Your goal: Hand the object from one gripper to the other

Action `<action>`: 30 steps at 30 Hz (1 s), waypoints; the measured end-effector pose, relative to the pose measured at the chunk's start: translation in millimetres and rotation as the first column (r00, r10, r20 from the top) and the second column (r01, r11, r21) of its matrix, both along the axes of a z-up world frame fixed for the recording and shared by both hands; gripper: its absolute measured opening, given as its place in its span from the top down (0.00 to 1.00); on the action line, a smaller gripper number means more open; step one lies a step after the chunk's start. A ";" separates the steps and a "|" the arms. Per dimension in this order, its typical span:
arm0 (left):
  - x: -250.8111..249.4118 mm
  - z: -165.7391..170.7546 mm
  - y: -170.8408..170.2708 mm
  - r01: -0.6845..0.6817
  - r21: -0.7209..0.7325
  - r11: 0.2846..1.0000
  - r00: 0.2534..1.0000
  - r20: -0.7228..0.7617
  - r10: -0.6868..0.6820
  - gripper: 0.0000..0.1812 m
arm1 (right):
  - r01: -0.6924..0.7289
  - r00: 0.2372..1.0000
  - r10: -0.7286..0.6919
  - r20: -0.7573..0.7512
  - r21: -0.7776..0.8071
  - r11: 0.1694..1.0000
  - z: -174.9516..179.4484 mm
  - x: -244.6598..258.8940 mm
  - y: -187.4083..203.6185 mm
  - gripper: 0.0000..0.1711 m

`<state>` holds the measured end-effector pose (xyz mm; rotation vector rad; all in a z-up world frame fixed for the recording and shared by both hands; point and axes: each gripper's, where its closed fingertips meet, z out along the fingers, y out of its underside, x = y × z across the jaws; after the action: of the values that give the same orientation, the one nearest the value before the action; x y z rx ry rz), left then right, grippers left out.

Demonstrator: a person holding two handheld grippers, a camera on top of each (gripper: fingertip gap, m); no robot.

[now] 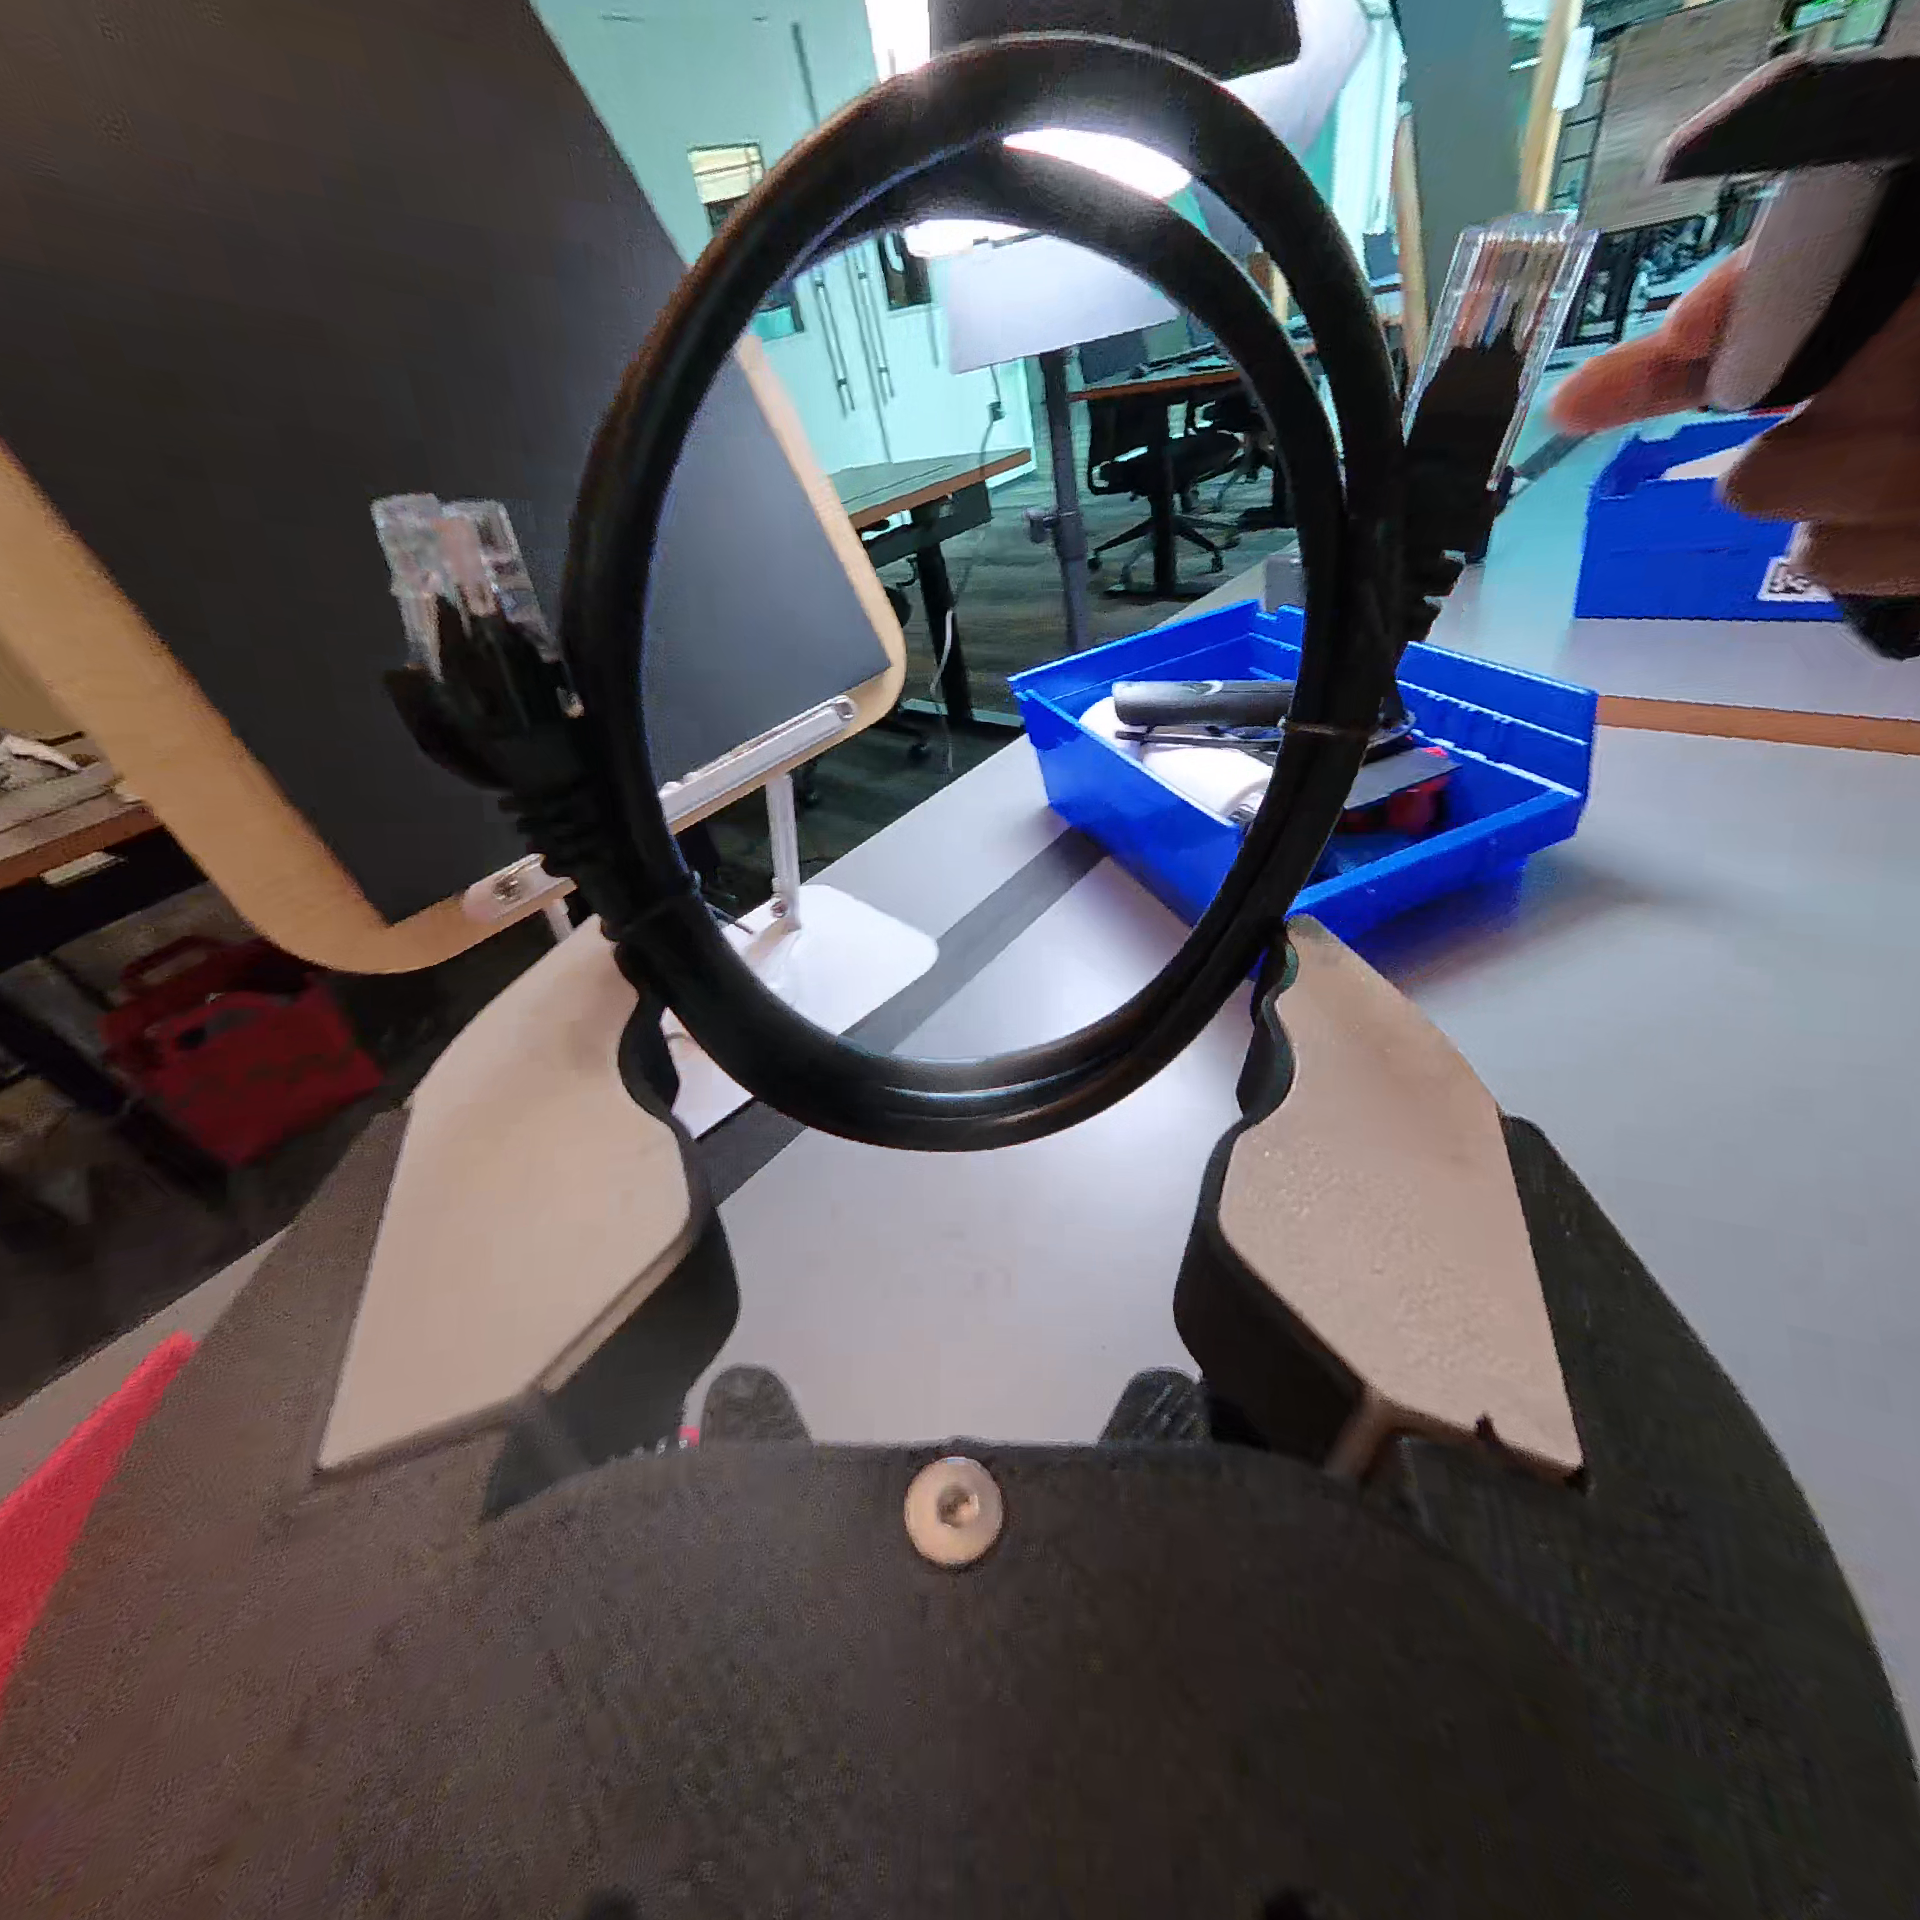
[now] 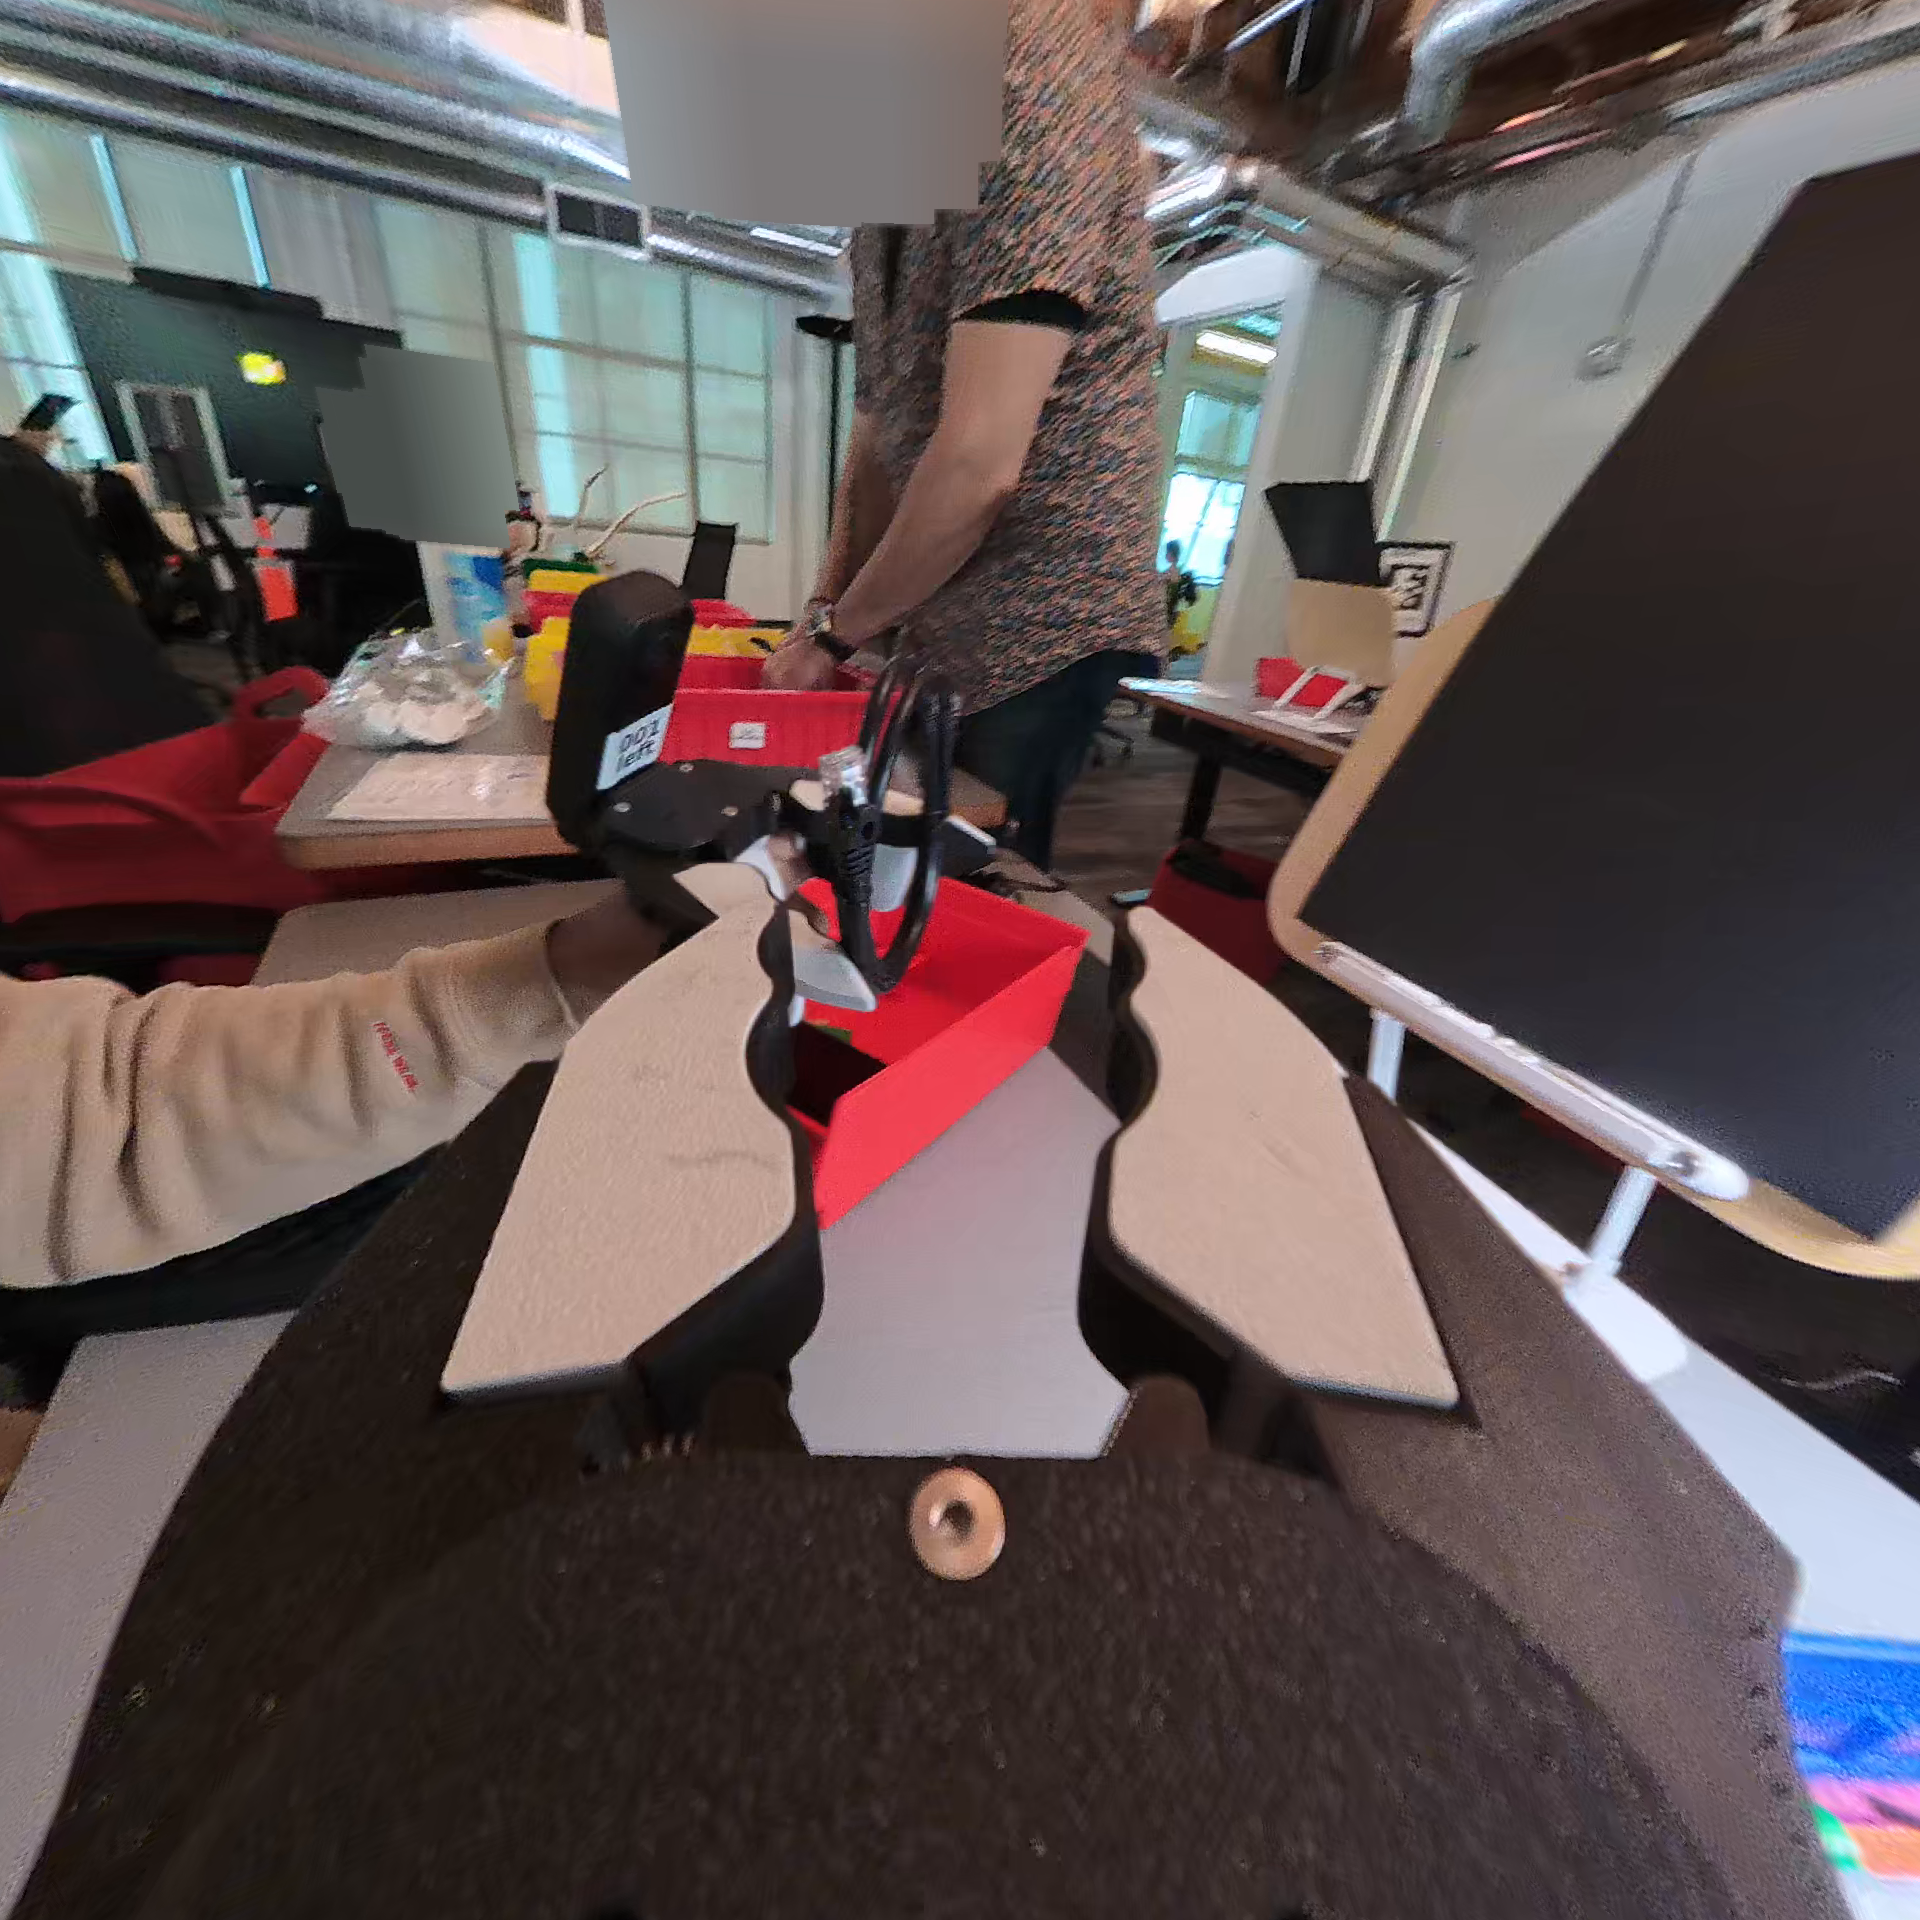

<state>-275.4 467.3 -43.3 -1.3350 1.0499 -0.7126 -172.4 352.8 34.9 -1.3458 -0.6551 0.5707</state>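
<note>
A coiled black network cable (image 1: 966,644), a glossy hoop of stacked loops bound with thin wire ties and ending in two clear plastic plugs on ribbed black boots, stands upright at the centre of the left wrist view, pinched at its lower sides between the matte grey, wavy-edged fingers of the left gripper (image 1: 961,997), whose jaws stay wide around it. The right gripper (image 2: 940,956) fills the lower half of its own view, its jaws parted with nothing between them, and the coil shows small and edge-on just above its left fingertip, in front of a smooth red plastic bin (image 2: 935,1060). In the left wrist view the coil partly hides a ribbed blue bin (image 1: 1455,810) on the grey table (image 1: 1714,1039), and the bin's contents are hard to make out.
</note>
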 end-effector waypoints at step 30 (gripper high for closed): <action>40.9 -37.6 -149.8 0.679 -0.173 0.714 0.697 -0.155 -0.700 0.57 | -0.422 0.859 0.428 0.282 -0.085 0.902 -73.2 -128.9 -42.9 0.30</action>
<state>-234.5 317.5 -80.9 -1.0915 1.7540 -1.2161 -301.4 309.8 -38.3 -1.3210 -1.2160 0.7374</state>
